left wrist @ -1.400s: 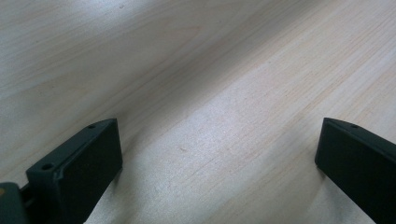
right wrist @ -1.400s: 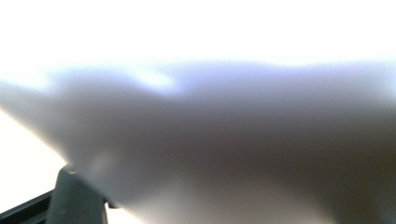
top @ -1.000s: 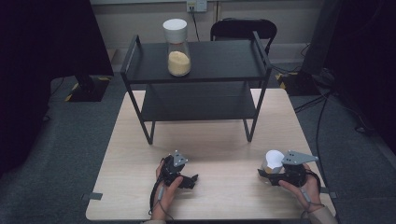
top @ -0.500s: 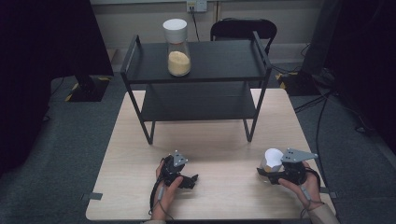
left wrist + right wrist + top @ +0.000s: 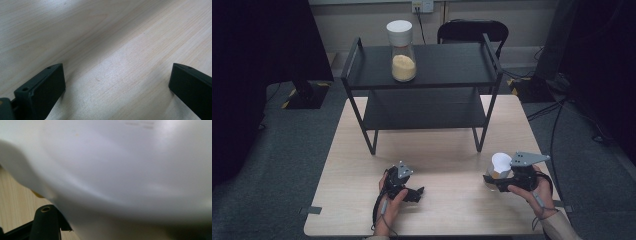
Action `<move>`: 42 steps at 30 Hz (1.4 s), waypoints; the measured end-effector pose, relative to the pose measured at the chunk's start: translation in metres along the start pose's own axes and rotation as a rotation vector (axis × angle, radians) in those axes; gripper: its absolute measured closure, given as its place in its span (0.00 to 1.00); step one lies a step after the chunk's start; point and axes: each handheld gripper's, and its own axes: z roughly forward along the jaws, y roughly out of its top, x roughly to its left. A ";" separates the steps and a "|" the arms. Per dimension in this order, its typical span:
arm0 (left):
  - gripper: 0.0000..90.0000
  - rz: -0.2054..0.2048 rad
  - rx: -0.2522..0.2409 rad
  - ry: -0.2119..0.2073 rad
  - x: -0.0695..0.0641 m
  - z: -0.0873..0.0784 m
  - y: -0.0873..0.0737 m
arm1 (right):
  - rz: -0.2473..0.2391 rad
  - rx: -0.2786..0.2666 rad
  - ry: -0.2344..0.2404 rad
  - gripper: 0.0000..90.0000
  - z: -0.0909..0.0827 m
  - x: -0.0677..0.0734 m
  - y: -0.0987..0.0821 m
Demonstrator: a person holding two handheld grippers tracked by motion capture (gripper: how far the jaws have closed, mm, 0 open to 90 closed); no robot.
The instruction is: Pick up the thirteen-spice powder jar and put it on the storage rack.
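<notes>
The white-lidded jar point(image 5: 499, 167) sits clamped in my right gripper point(image 5: 496, 179) fingers, near the shelf rack point(image 5: 422, 82); my left gripper point(image 5: 416, 192) lies on the worktop point(image 5: 452, 210), fingers wide.

Dim room around a pale wooden table point(image 5: 362, 150)

Grey carpet floor point(image 5: 267, 165) on all sides, black two-tier metal shelf point(image 5: 447, 65) standing at the table's far end, black chair point(image 5: 472, 32) just behind it. Light wall point(image 5: 357, 20) at the back with a white socket point(image 5: 422, 6) and cable hanging down. Dark drapes point(image 5: 257, 50) left and right; loose cables point(image 5: 562, 107) across the floor at right.
</notes>
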 end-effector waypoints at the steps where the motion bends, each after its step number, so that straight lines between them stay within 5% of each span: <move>1: 0.00 0.000 0.000 0.000 0.000 0.000 0.000 | -0.002 0.000 0.002 0.34 0.000 0.000 0.002; 42: 0.00 -0.001 0.000 0.000 0.000 0.000 0.000 | -0.048 0.002 0.073 0.34 -0.001 -0.015 0.106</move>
